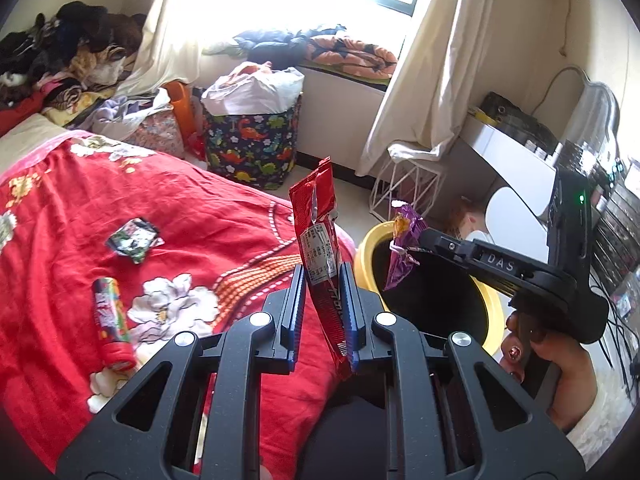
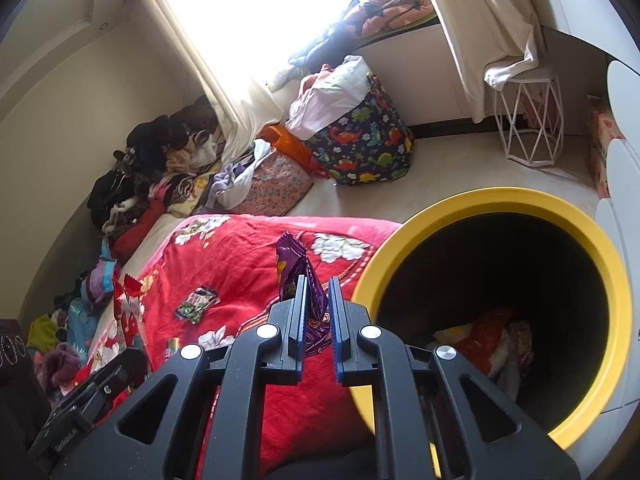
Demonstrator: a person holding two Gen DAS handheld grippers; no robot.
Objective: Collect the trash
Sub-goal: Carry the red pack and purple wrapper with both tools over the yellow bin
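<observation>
Left gripper: its blue-padded black fingers are pinching a tall red foil snack wrapper, which is standing upright at the centre of the left wrist view, its torn top pointing toward the window.
Right gripper: its fingers are pinching a crumpled purple foil wrapper at the lower centre of the right wrist view; in the left wrist view the same gripper is reaching in from the right edge, and the purple wrapper is hanging over the bin's rim.
Right hand: it is gripping the handle at the lower right of the left wrist view, painted nails showing.
Round yellow-rimmed trash bin with a black interior: it is filling the right half of the right wrist view, just beside the bed; orange, yellow and pale trash is lying at its bottom.
Red floral bedspread: it is covering the left half of the left wrist view.
Small dark green-and-white packet: it is lying flat on the bedspread, left of centre.
Colourful cylindrical candy tube with a red end: it is lying on the bedspread, lower left, apart from the packet.
Dinosaur-print fabric basket: it is standing on the floor beneath the window, stuffed with white plastic bags.
White wire-frame stool: it is standing at the upper right of the right wrist view.
</observation>
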